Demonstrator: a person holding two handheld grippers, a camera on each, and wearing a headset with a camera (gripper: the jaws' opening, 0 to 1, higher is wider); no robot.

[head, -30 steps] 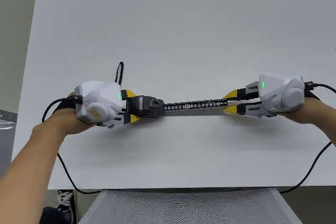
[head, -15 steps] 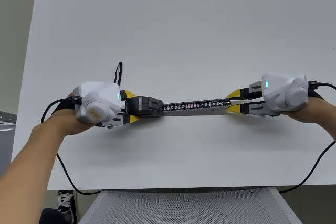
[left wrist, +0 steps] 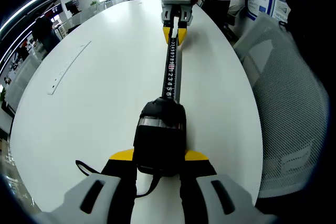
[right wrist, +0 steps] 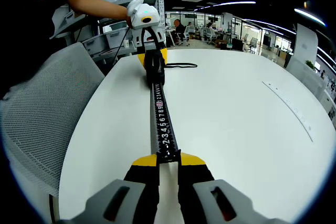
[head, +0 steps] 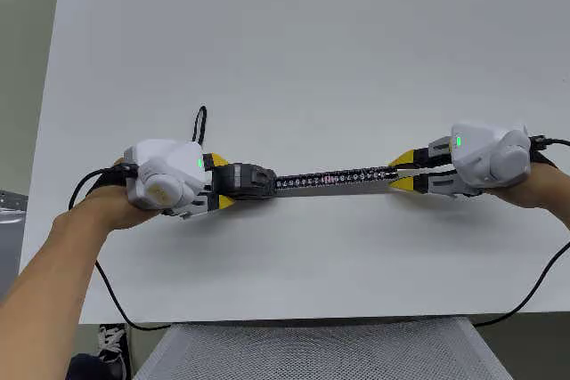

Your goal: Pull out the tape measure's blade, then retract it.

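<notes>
Grip looks sound: left gripper (head: 223,182) clamps the rigid black tape-measure case (head: 245,181) over the white table (head: 267,68), right gripper (head: 400,173) pinches the tip of the thin, slick, spring-loaded black blade (head: 329,180), which would likely snap back if released.

Head view looks down on the table (head: 312,68); left gripper view faces the right hand-held gripper (left wrist: 175,34) along the blade (left wrist: 170,72), right gripper view the left hand-held gripper (right wrist: 152,59).

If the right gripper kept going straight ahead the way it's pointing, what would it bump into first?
The right gripper pinches the blade at its tip. Going straight on along the blade, it would probably meet the tape measure's black case first, held by the left gripper.
</notes>
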